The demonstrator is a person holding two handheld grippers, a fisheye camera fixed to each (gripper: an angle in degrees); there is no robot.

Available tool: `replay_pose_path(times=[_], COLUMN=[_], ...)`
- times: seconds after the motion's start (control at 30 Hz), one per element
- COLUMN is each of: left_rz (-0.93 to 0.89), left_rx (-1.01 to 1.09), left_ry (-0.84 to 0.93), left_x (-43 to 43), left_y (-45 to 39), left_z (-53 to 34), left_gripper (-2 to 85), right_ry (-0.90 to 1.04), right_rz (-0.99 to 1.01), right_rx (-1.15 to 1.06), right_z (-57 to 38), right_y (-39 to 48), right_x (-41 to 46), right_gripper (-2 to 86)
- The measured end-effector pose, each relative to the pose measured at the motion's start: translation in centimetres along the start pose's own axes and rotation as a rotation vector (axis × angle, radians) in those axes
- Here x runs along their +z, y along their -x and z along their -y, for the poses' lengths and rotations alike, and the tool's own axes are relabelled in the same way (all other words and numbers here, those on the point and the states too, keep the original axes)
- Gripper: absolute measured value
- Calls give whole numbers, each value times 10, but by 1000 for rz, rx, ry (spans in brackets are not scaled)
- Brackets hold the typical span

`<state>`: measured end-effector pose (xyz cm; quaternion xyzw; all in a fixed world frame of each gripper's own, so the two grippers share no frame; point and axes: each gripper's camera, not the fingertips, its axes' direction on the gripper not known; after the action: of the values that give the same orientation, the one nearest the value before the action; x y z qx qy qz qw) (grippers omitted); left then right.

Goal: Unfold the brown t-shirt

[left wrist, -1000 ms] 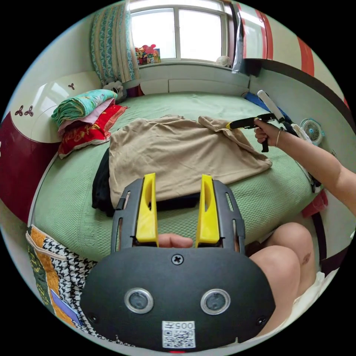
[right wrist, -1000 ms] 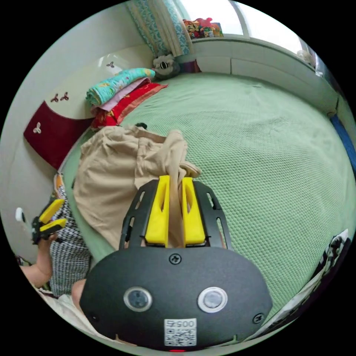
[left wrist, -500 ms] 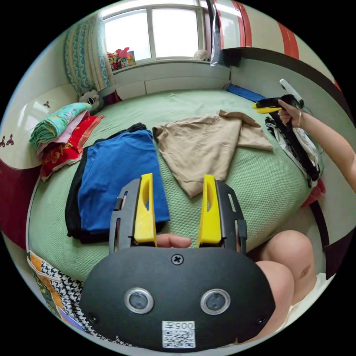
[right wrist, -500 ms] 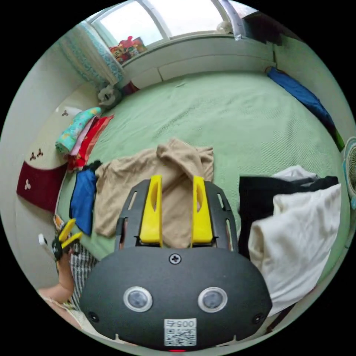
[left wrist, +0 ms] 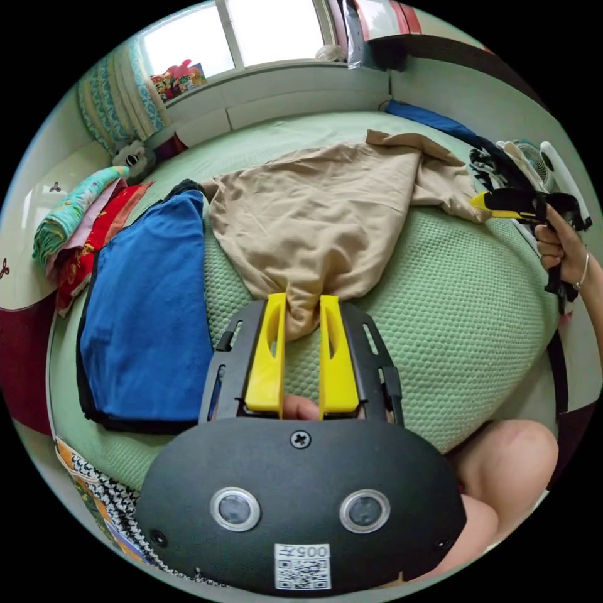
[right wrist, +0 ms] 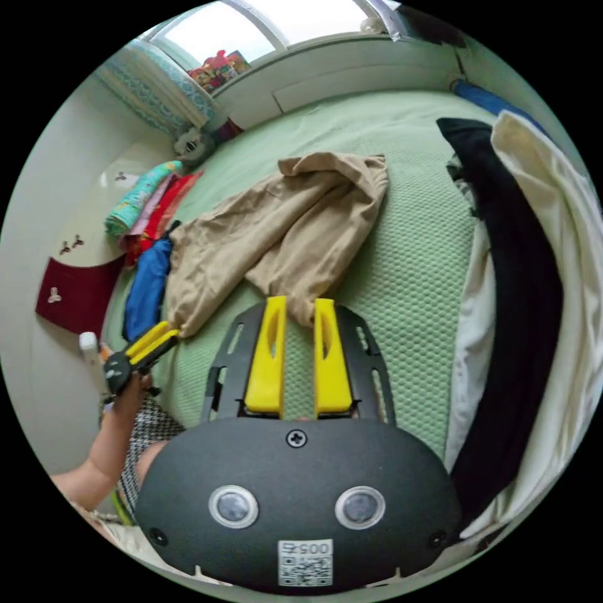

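Observation:
The brown t-shirt [left wrist: 326,207] lies crumpled across the green bed [left wrist: 452,326]. My left gripper [left wrist: 303,300] is shut on the shirt's near corner, the cloth bunched between the yellow jaws. In the right gripper view, my right gripper [right wrist: 300,303] is shut on another corner of the brown t-shirt [right wrist: 276,232]. In the left gripper view, the right gripper [left wrist: 502,204] touches the shirt's right edge, held by a hand. At the left of the right gripper view, the left gripper [right wrist: 154,336] pinches the shirt's low corner.
A folded blue garment [left wrist: 144,314] lies on a black one beside the shirt. Folded bedding [left wrist: 75,220] is stacked by the headboard. A pile of black and white clothes [right wrist: 527,282] lies along the bed's right edge. A small fan [left wrist: 534,154] stands nearby. A person's knee [left wrist: 502,452] is by the bed.
The right gripper dragged the shirt off the stack, uncovering the blue garment, and let go. Both grippers, open half a second ago, have now shut on corners of the shirt.

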<state>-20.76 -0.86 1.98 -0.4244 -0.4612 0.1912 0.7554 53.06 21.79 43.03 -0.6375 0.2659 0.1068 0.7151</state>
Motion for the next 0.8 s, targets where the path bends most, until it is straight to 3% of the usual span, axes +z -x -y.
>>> replay_pose_path(times=[0.07, 0.23, 0.5, 0.67, 0.8], left_rz=[-11, -77, -221, -280, -283], left_rx=[10, 77, 44, -31, -17], left_ry=[4, 26, 152, 26, -12], left_x=[-10, -58, -46, -65, -59], left_y=[5, 30, 47, 69, 64], left_z=[5, 0, -53, -58, -43], left_gripper=[67, 63, 75, 95, 104], right_ry=[33, 34, 211, 44, -41], right_rz=[-188, -183, -131, -252, -236], right_rx=[-19, -135, -28, -207, -410], right_z=[-3, -27, -110, -124, -113], right_y=[14, 13, -52, 0, 63], right_x=[1, -62, -88, -101, -75], right_gripper=[-10, -15, 14, 105, 143])
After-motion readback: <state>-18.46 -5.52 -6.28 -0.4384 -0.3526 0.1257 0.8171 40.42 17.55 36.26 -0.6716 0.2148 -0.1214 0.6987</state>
